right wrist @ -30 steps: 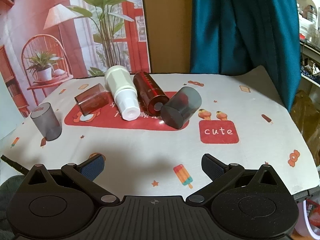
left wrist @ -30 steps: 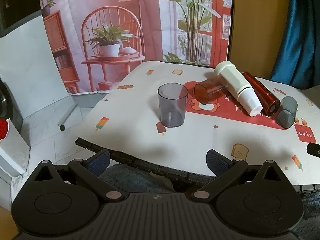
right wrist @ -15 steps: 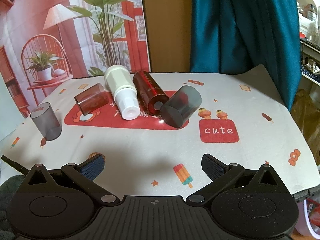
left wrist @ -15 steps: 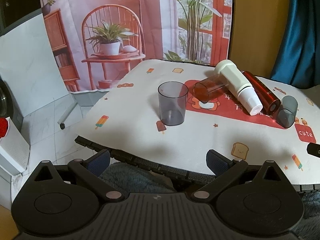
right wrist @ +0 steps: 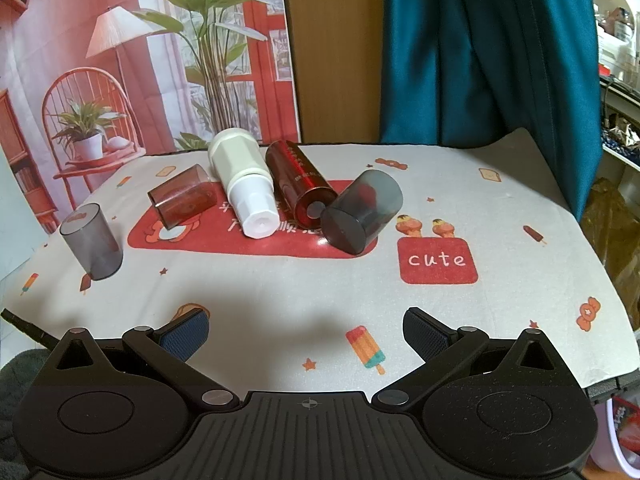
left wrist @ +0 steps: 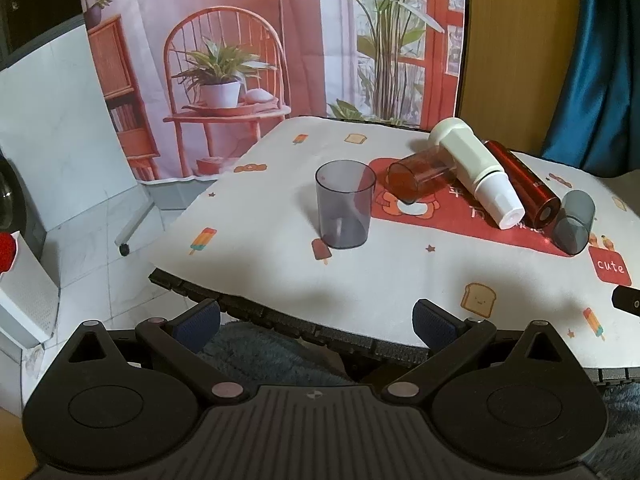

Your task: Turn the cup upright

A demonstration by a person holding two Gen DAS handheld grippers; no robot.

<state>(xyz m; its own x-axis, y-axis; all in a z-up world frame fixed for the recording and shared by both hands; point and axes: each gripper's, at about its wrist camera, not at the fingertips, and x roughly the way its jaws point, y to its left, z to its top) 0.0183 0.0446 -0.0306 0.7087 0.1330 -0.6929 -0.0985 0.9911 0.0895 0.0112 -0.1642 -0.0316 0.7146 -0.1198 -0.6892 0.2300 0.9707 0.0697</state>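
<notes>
Through the left wrist camera I see my left hand-held gripper [left wrist: 316,318] spread wide and holding nothing, its blue ribbed pads [left wrist: 198,319] hanging off the near edge of the counter [left wrist: 260,200]. The counter wears a smooth white cloth printed with popsicles, toast and a red panel marked "cute".

A smoky grey translucent cup [left wrist: 345,204] stands upright on the cloth, mouth up, straight-walled and slightly tapered, well apart from the others. Behind and to its right lies a cluster of cylinders on their sides: an amber-red translucent cup [left wrist: 418,176] with its mouth toward me, a matte white faceted bottle [left wrist: 474,170] narrowing to a capped nose, a glossy dark red tube [left wrist: 522,182], and a second grey cup [left wrist: 574,218].

From the right wrist camera, my right hand-held gripper [right wrist: 306,332] is also wide apart and empty, hovering above the near cloth. The second grey cup [right wrist: 362,212] lies on its side with its flat closed base toward me, touching the red tube [right wrist: 300,184]. The white bottle [right wrist: 244,188] lies just beside the tube, and the amber cup [right wrist: 184,200] is a little apart from it.
</notes>
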